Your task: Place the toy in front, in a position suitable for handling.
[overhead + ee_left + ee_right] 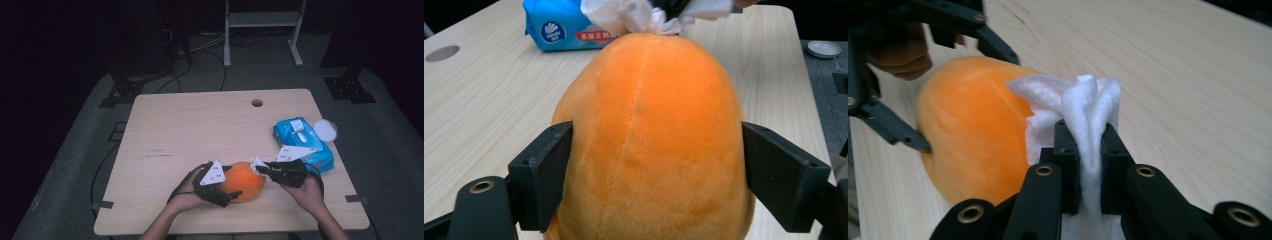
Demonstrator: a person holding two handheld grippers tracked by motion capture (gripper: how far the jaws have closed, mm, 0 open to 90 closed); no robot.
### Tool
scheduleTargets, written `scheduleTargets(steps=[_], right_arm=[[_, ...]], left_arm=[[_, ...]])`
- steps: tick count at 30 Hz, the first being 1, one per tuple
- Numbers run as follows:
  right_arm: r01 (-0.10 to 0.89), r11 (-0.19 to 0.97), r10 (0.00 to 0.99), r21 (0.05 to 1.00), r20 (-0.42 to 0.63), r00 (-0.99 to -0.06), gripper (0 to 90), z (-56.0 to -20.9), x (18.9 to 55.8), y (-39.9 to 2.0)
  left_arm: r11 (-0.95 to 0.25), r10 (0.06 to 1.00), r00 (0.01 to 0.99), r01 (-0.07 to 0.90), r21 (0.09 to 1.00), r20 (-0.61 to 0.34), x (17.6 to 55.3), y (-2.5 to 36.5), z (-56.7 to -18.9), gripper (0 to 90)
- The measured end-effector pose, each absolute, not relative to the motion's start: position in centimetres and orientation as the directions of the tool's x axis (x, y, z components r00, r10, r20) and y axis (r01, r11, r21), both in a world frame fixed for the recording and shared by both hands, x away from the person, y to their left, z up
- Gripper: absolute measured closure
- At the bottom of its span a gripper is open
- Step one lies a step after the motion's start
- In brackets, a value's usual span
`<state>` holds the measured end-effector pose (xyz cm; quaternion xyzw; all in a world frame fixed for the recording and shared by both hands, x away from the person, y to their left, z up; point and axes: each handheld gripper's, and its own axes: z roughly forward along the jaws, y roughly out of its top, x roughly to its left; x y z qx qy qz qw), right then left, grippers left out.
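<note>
Here we see an orange plush ball (243,181) lying near the front edge of the wooden table (200,130), between the two hands. The left gripper (227,192) clamps it from the side: in the left gripper view the two black jaws press against the ball's flanks, with the seam of the plush running up the middle. The right gripper (260,167) pinches a crumpled white wipe (1083,107); its jaws stand nearly together with the cloth squeezed between them. We see the wipe touching the far end of the ball in the left gripper view, and resting against its side in the right gripper view. Just beyond the right hand (309,194) lies a blue pack of wet wipes (302,142), and beside that a small white lid (325,129) at the table's right edge.
</note>
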<state>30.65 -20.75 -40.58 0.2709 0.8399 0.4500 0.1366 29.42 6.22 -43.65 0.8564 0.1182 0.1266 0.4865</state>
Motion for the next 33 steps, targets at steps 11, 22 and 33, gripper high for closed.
scheduleTargets(steps=[11, 22, 33], right_arm=[[0.315, 0.432, 0.55, 0.845, 0.03, -0.835, 81.5, -39.6, 29.9, -19.5], [0.329, 0.407, 0.538, 0.852, 0.068, -0.84, 81.5, -39.6, 29.6, -19.7], [0.402, 0.408, 0.621, 0.82, 0.073, -0.78, 81.4, -40.7, 30.7, -22.8]], left_arm=[[-0.521, 0.328, 0.935, 0.059, 0.852, 0.136, 28.8, 5.5, -43.5, 17.8], [-0.523, 0.333, 0.932, 0.054, 0.851, 0.145, 28.7, 5.2, -43.6, 17.4], [-0.445, 0.427, 0.904, 0.19, 0.875, 0.021, 30.1, 6.2, -43.7, 18.1]])
